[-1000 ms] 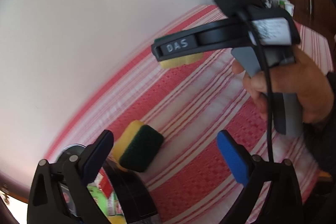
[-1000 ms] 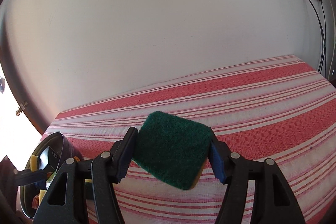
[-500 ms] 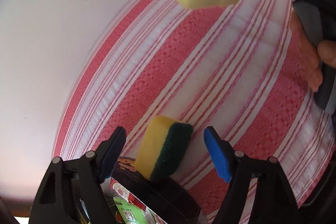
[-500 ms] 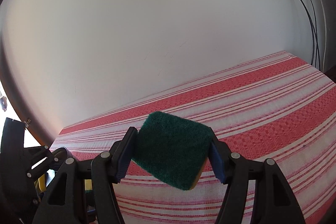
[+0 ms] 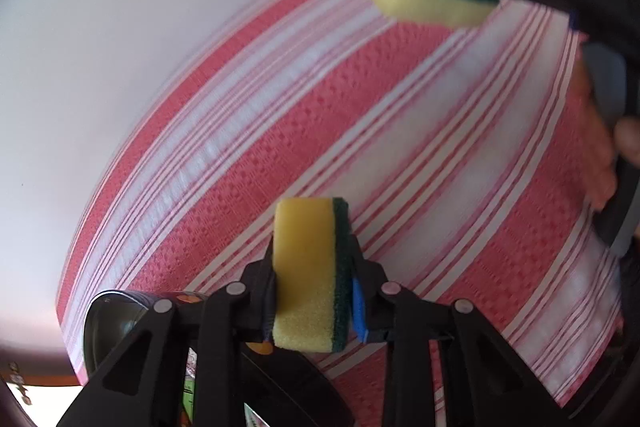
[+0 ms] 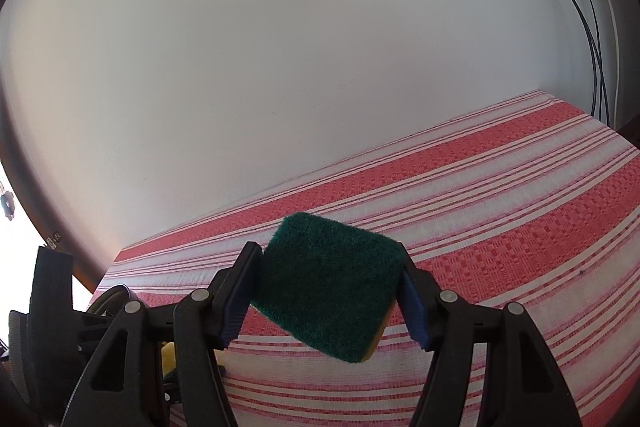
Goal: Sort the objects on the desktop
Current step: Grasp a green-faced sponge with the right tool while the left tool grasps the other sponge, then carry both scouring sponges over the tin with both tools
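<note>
Sponge in left gripper: a yellow-and-green sponge (image 5: pixel 310 277) stands on edge above the striped tablecloth (image 5: pixel 420 155), green layer to the right.
Left gripper (image 5: pixel 312 301): its jaws have just been closing and now pinch this sponge by its two broad faces.
Second sponge (image 6: pixel 328 287): green side up, tilted, held clear of the cloth.
Right gripper (image 6: pixel 326 301): partly spread, pads pressed on the second sponge's sides.
Black container (image 5: pixel 116 323): near left corner, beneath the left gripper.
</note>
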Motion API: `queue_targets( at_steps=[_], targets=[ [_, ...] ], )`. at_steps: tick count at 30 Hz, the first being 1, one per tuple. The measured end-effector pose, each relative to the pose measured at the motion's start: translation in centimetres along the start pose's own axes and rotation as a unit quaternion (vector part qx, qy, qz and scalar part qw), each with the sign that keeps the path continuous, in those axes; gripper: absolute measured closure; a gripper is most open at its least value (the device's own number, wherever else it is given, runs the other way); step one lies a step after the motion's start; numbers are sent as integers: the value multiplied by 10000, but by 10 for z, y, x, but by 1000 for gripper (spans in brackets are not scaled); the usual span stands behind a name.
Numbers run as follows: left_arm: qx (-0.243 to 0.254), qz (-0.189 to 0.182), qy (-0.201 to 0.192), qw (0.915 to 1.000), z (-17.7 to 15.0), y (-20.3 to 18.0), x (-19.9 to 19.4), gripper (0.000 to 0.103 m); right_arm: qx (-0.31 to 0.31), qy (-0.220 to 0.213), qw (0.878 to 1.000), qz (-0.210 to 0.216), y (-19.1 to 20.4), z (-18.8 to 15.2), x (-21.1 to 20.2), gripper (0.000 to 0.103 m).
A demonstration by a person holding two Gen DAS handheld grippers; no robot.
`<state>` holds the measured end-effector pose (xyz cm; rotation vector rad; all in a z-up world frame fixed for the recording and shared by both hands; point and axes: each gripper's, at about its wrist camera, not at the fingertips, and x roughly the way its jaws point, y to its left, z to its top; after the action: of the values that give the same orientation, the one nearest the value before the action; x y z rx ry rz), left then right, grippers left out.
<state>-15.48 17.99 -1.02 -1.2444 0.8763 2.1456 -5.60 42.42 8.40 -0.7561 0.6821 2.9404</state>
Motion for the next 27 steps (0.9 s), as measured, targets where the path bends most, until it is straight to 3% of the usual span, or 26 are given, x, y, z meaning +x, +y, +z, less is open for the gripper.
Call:
queue_targets(
  at_steps=[5,8,10,12,15,21,23,27],
  targets=[
    [-509,66,-1353,9895,-18,-16,-56,75,-30,-14,9999,-142,6,-5,2,37],
    [-537,495,-1934,9784,-44,-40,-72,75,-142,-82,9997,-202,10,-6,1,37],
    [-673,446,-2203,9721,-59,-43,-75,75,-264,-229,9990,-281,18,-9,-2,37],
    [-872,441,-2353,9670,-75,-43,-78,75,-446,-474,9967,-484,23,-10,-9,37],
    [-1078,908,-2581,9558,-89,-42,-81,75,-682,-916,9904,-774,36,-17,-26,37],
    [-1514,1226,-2768,9410,-111,-32,-86,75,-1053,-1500,9781,-985,62,-36,-55,37],
    [-1592,1359,-2798,9370,-119,-29,-87,75,-1259,-1582,9738,-1045,71,-45,-57,37],
    [-1856,1258,-2832,9325,-139,-19,-89,75,-1331,-1428,9760,-964,83,-55,-59,37]
  ],
)
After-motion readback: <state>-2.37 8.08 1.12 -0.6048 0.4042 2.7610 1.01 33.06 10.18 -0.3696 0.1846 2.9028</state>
